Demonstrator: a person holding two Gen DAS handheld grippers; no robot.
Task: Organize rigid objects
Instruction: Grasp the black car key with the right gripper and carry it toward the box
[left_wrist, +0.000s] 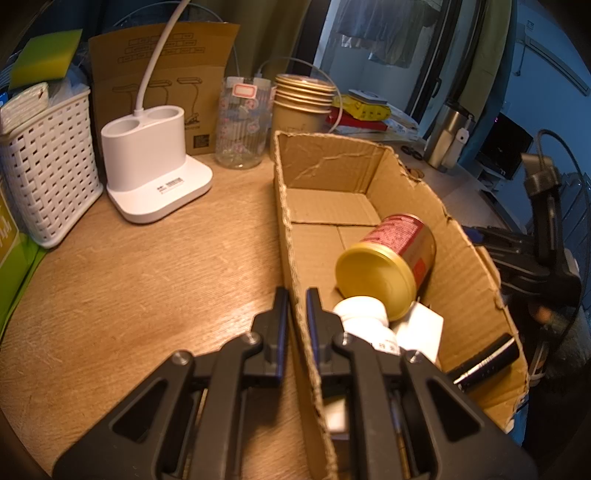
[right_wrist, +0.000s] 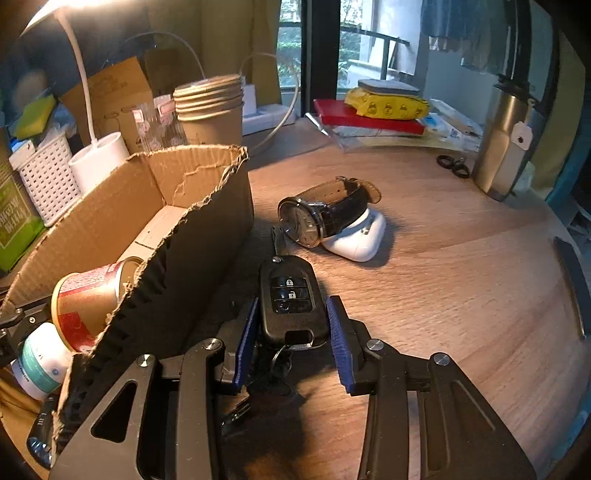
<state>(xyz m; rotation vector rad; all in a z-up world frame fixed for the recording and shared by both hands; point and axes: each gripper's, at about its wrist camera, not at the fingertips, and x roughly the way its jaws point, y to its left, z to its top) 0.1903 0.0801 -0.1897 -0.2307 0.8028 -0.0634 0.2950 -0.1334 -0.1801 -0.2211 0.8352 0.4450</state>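
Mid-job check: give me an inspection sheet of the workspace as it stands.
Surface: wooden table, lamp-lit.
Job's things: cardboard box holds red can, white bottle, black flashlight; car key, watch on white earbud case outside.
Clutter: paper cups, white basket, steel flask.
Tools: left tool shut on box wall; right tool straddling key, pads apart.
Cables: white cord.
Surroundings: window behind.

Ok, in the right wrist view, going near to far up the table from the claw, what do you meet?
Right claw around the car key → wristwatch resting on the white earbud case → red book with the yellow packet on top.
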